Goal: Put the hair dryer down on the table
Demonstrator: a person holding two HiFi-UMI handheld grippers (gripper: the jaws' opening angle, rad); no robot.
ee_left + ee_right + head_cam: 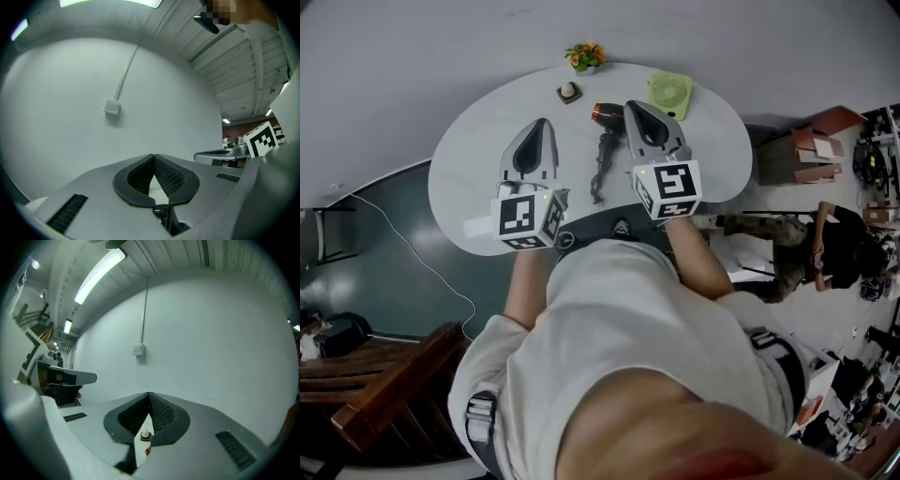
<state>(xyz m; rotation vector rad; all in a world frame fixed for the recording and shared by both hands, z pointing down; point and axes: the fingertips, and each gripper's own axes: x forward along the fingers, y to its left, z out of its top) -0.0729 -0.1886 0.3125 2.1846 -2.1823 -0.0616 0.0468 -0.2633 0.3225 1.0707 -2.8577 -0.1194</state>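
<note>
Copper-orange at its nozzle and dark along the rest, the hair dryer [602, 127] lies on the white table [469, 164] at the upper middle of the head view. It sits in the lane between the two grippers, and its right side is partly hidden behind the right gripper [634, 106]. The dark, twisted length trailing down from it toward the near edge is probably the handle and cord, though it is too small to separate one from the other.

Neither tool has a hold on it. The left gripper [542, 123] floats to the left of the dryer, apart from it. In its own view the left gripper [153, 156] has its jaws clenched tip to tip, with nothing pinched between the ribbed pads [171, 176] and only the pale wall [70, 117] beyond. In the right gripper view, the right gripper [149, 393] is the same: jaws pressed together at the tips, empty, and aimed at the wall rather than down at the table.

Judging by this, the task's one step looks finished: the dryer rests flat on the table by itself and both tools are clear of it. Nothing seems left except perhaps drawing the hands away.

Further up the table are a green fan [670, 92] at the upper right, a small flower pot [584, 56] at the far edge and a little brown-based item [569, 91] just left of the nozzle. None of them touches the dryer.
</note>
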